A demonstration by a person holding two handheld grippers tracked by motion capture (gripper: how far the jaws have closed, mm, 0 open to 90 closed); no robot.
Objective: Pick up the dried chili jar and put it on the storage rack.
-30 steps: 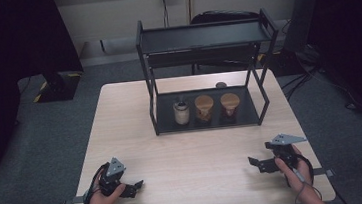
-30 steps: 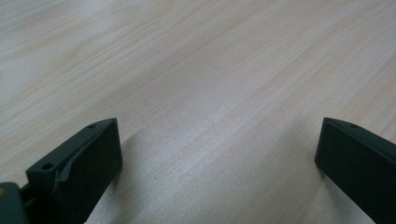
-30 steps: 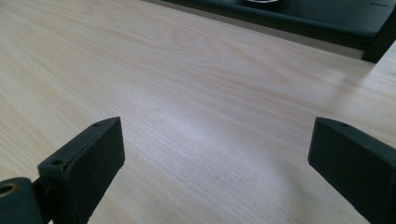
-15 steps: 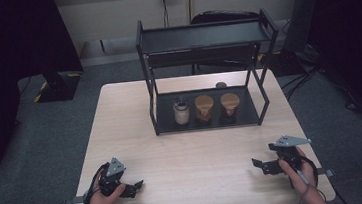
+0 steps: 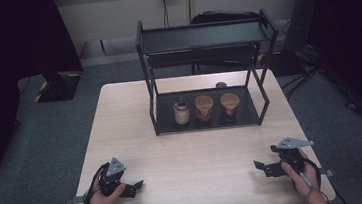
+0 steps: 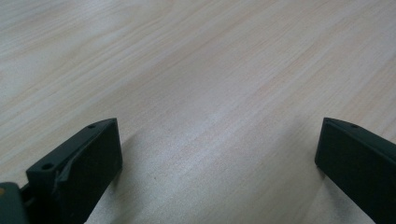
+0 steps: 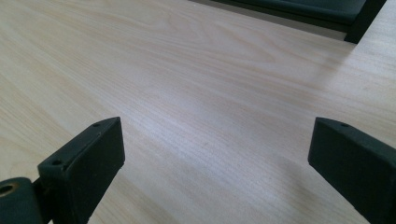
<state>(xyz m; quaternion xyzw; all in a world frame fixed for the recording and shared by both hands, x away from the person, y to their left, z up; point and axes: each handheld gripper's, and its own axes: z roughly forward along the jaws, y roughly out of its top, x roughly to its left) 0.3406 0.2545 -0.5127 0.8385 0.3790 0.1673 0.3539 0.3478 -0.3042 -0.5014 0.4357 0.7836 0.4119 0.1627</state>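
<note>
High view. Left gripper (image 5: 133, 188) lay low at the near left corner of the table (image 5: 120, 118), jaws apart and nothing between them. Right gripper (image 5: 266, 167) sat at the near right corner, jaws spread wide and pointing inward across the table, also empty. Well ahead of both sets of fingertips stood a black two-tier rack (image 5: 203, 35). On its lower tray, in a row: a pale jar (image 5: 181, 112) with something dark at its top, then two tan cups (image 5: 203, 108), (image 5: 229, 103), the pair close together, the jar just beside them on the left. A small dark round thing (image 5: 221, 84) lay on the table behind the rack; too small to identify.

Left gripper view. Two black jaws rose from the lower corners, standing far apart. Bare pale wood grain between and beyond them. Nothing gripped.

Right gripper view. Same picture: jaws wide, bare wood between the pads. Far beyond the fingertips, the rack's dark base rail and one post (image 7: 364, 18) crossed the top edge.

Handling, as judged. The jar and cups looked small, light and rigid, probably smooth-sided, so liable to slip or tip under a careless squeeze. Best hold would be across the mid-body from the front, pads on opposite sides and below the rim, with care for the upper shelf overhead and the neighbouring vessel alongside.
</note>
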